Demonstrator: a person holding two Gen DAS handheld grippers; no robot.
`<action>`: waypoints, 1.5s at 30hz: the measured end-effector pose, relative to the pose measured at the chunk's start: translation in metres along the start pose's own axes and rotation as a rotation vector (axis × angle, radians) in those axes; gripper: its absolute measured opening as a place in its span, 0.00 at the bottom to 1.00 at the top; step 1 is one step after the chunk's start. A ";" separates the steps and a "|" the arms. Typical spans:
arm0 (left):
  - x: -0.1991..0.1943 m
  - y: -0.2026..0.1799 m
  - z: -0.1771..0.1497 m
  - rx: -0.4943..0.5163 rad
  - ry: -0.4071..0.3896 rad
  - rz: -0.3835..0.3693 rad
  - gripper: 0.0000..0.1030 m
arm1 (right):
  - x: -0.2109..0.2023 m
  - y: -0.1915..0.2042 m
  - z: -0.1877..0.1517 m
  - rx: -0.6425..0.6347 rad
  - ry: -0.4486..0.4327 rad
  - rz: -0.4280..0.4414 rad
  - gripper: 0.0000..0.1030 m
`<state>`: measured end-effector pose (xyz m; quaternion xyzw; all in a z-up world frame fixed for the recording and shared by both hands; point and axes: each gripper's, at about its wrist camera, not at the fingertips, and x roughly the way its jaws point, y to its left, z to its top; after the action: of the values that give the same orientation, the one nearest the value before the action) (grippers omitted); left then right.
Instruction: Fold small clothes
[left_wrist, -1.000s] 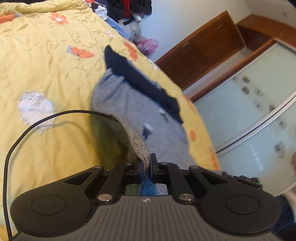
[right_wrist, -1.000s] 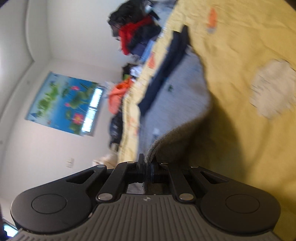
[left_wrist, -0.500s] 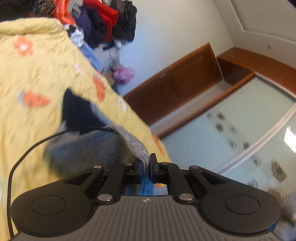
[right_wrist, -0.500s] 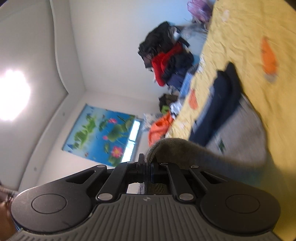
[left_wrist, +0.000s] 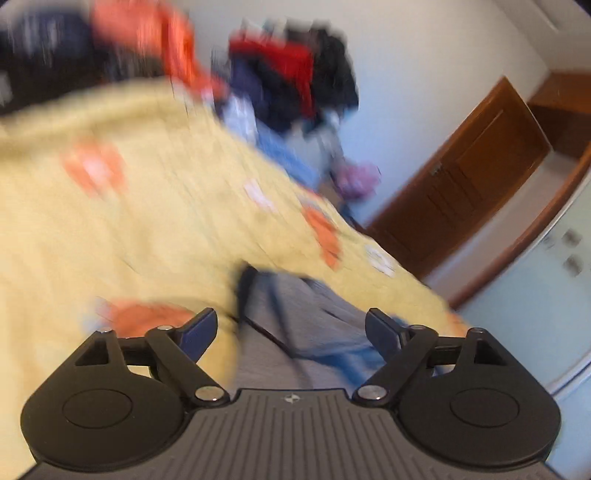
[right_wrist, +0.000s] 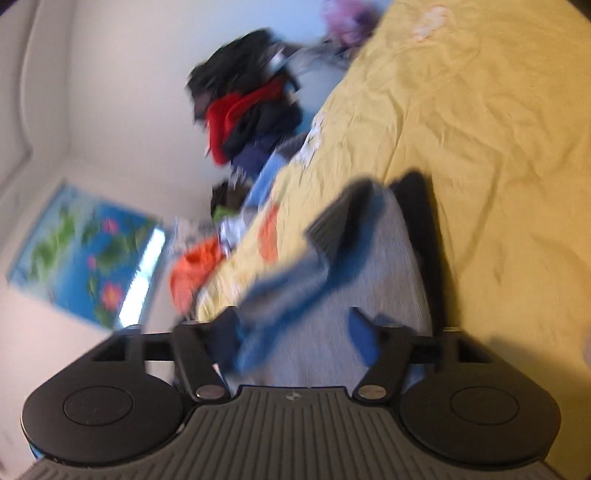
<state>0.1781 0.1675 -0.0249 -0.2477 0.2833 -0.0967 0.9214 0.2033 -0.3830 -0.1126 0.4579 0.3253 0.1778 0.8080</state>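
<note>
So from my end both feeds are pretty smeared with motion blur, but here's what I can make out. The left gripper (left_wrist: 291, 326) has its fingers spread wide with nothing between them, and the right gripper (right_wrist: 295, 332) is spread wide too, not pinching anything.

The grey garment (left_wrist: 295, 332) is lying on the yellow bedspread (left_wrist: 147, 221), right in front of the left gripper, and in the right wrist view (right_wrist: 380, 295) it sits straight ahead of that gripper too. It has a dark navy band (right_wrist: 424, 229) along its far edge, and a blue lining (right_wrist: 280, 295) shows where part of the fabric is flopped over on top of the grey. That loose blue bit sits just beside the right gripper's left finger (right_wrist: 225, 332), but I can't tell if they're touching.

Beyond the garment, at the far end of the bedspread, there's a pile of clothes (left_wrist: 295, 85) against the wall, red and black stuff mostly. To the right of the garment in the left view is a brown wooden door (left_wrist: 469, 184). In the right view a blue flower poster (right_wrist: 85, 251) hangs on the wall, left of the garment.
</note>
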 end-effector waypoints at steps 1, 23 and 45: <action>-0.014 0.000 -0.003 0.064 -0.031 0.043 0.85 | -0.006 0.000 -0.006 -0.028 0.016 -0.016 0.71; -0.106 0.078 0.187 -0.055 0.104 0.265 0.89 | -0.032 0.028 0.005 -0.186 0.045 -0.123 0.76; 0.128 -0.079 -0.082 1.506 -0.011 0.082 0.86 | 0.031 0.060 0.012 -0.745 0.087 -0.419 0.75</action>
<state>0.2333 0.0260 -0.1045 0.4594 0.1449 -0.2285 0.8460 0.2349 -0.3413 -0.0677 0.0511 0.3587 0.1342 0.9224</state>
